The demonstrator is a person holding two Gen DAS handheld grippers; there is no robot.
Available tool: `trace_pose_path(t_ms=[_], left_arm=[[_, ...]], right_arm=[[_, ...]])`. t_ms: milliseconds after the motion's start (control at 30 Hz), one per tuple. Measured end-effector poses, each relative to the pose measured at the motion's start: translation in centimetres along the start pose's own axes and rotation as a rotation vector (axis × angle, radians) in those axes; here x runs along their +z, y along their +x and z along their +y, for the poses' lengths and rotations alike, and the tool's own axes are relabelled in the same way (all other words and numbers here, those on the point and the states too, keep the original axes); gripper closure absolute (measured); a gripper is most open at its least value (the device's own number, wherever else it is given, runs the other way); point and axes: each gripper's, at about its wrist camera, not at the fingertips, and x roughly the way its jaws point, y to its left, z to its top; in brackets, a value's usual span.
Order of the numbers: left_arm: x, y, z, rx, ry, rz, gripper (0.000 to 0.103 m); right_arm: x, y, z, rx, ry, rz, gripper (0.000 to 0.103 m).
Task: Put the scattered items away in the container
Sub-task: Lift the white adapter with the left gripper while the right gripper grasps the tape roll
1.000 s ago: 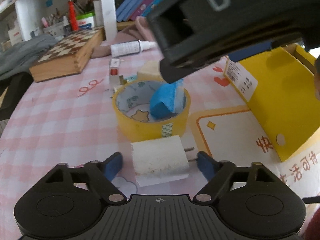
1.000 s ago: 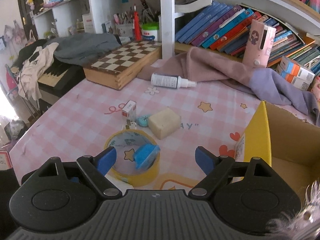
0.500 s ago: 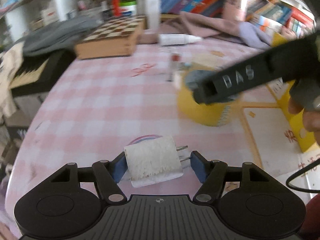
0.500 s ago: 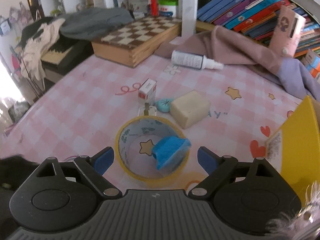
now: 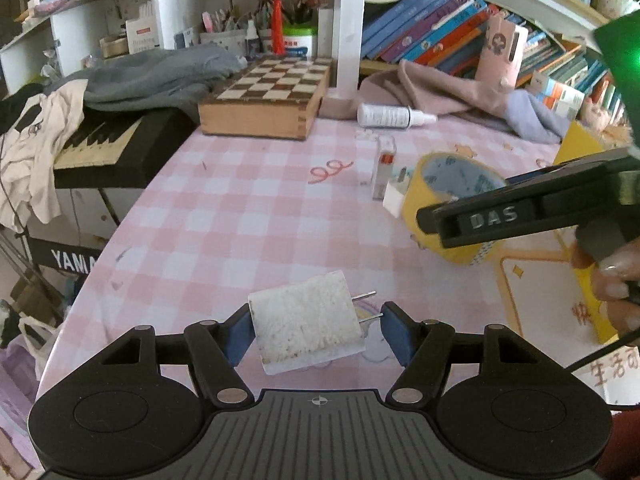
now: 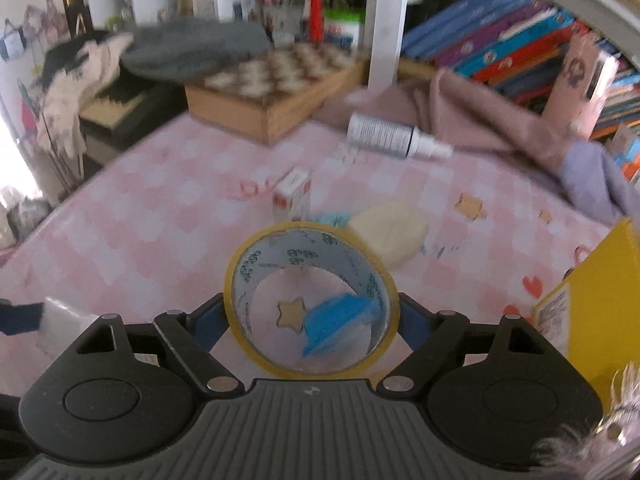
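Note:
My left gripper (image 5: 316, 332) is shut on a white charger plug (image 5: 304, 320), one pad on its body and the other at its prongs, a little above the pink checked table. In the right wrist view a yellow tape roll (image 6: 304, 256) with a blue item (image 6: 340, 320) inside it stands between the fingers of my right gripper (image 6: 310, 320). Its jaws are closing and both pads touch the roll's outer wall. The left wrist view shows the right gripper (image 5: 492, 216) over that roll (image 5: 416, 204). The yellow box (image 6: 600, 300) stands at the right.
Behind the roll lie a small white-and-red carton (image 6: 294, 196), a teal bit (image 6: 332, 218) and a cream block (image 6: 388, 232). Farther back are a spray bottle (image 6: 384, 136), a chessboard box (image 5: 264, 100) and pink cloth (image 5: 440, 88). A keyboard (image 5: 104, 148) borders the table's left edge.
The left gripper closed on the charger, lifted it and drew left, away from the roll. The right gripper came down until the tape roll stood between its fingers.

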Motion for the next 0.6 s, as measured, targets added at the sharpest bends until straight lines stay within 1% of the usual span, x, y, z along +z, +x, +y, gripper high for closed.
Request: trace_pose_path(t_ms=[167,367,600], left_arm=[[0.4,-1.3,-0.4,-0.016,0.014,-0.043,0.035],[0.8,-3.1,-0.5,-0.04,0.029,-0.106,0.035],[0.2,-5.1,-0.3,-0.054,0.046,-0.141,0.035]], right_arm=[[0.8,-2.6,-0.5,-0.005,0.021,-0.063,0.018],[0.3,-4.8,-0.3,-0.018,0.041,-0.083,0.018],[-0.9,-7.7,1.0,-0.028,0.051,-0.109,0.018]])
